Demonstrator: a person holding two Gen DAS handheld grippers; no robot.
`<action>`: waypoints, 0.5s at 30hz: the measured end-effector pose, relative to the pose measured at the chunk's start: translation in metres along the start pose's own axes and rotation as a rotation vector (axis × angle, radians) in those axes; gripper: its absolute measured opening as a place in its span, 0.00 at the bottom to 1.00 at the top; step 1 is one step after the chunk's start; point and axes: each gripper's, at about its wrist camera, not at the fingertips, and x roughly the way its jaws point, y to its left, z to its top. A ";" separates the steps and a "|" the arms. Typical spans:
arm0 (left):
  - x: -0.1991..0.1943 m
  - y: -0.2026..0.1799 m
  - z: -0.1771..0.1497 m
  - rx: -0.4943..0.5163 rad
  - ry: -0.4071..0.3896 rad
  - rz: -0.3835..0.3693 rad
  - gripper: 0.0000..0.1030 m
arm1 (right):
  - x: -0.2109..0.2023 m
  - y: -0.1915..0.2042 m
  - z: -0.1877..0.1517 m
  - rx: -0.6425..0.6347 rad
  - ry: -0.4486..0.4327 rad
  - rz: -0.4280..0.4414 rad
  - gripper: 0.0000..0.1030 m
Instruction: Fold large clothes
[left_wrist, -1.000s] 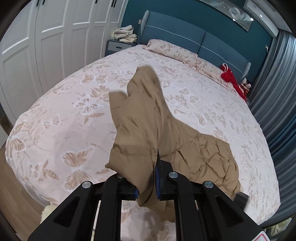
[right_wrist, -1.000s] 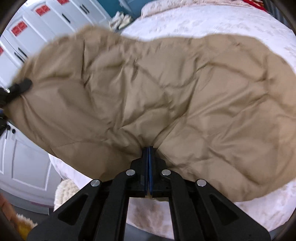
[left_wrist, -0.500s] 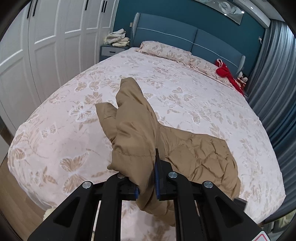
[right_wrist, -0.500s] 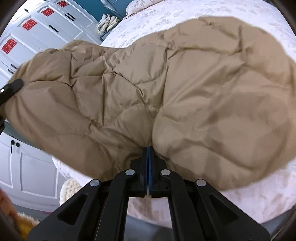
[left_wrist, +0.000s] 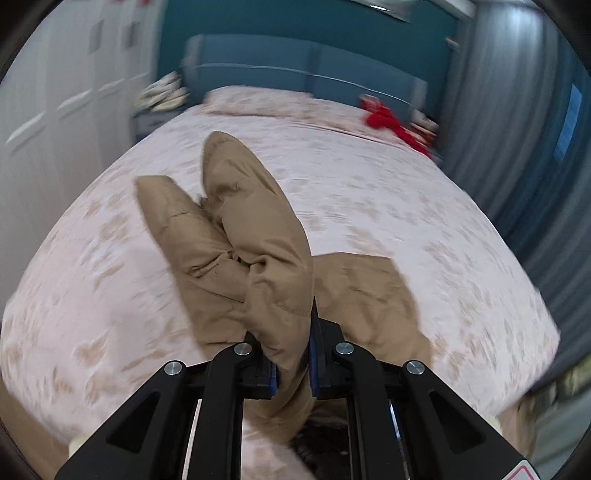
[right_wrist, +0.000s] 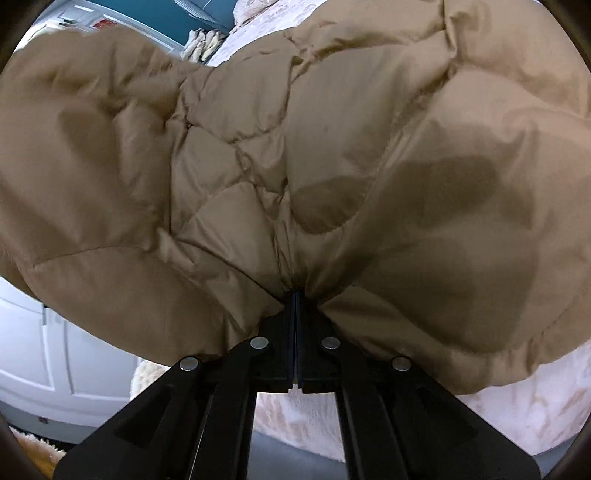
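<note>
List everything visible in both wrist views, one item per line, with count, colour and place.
padded jacket: 1, tan, partly lying on the bed, gripped at two spots
bed cover: 1, pale pink with tan butterfly print, spread over the bed
pillows: pink print, at the headboard; count unclear
headboard: 1, blue, far end of bed
red item: 1, red, far right corner of bed
folded cloths: cream pile, left of headboard
wardrobe doors: white, left side
curtain: grey, right side
left hand-held gripper: 1, black, clamped on jacket
right hand-held gripper: 1, black, pinching jacket edge
</note>
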 end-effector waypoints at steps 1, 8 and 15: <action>0.004 -0.020 0.001 0.057 -0.001 -0.019 0.08 | -0.010 -0.005 -0.001 0.020 -0.008 0.020 0.00; 0.051 -0.117 -0.011 0.251 0.100 -0.148 0.08 | -0.139 -0.076 0.000 0.108 -0.145 -0.030 0.00; 0.101 -0.190 -0.057 0.324 0.244 -0.220 0.08 | -0.202 -0.116 0.007 0.085 -0.216 -0.287 0.01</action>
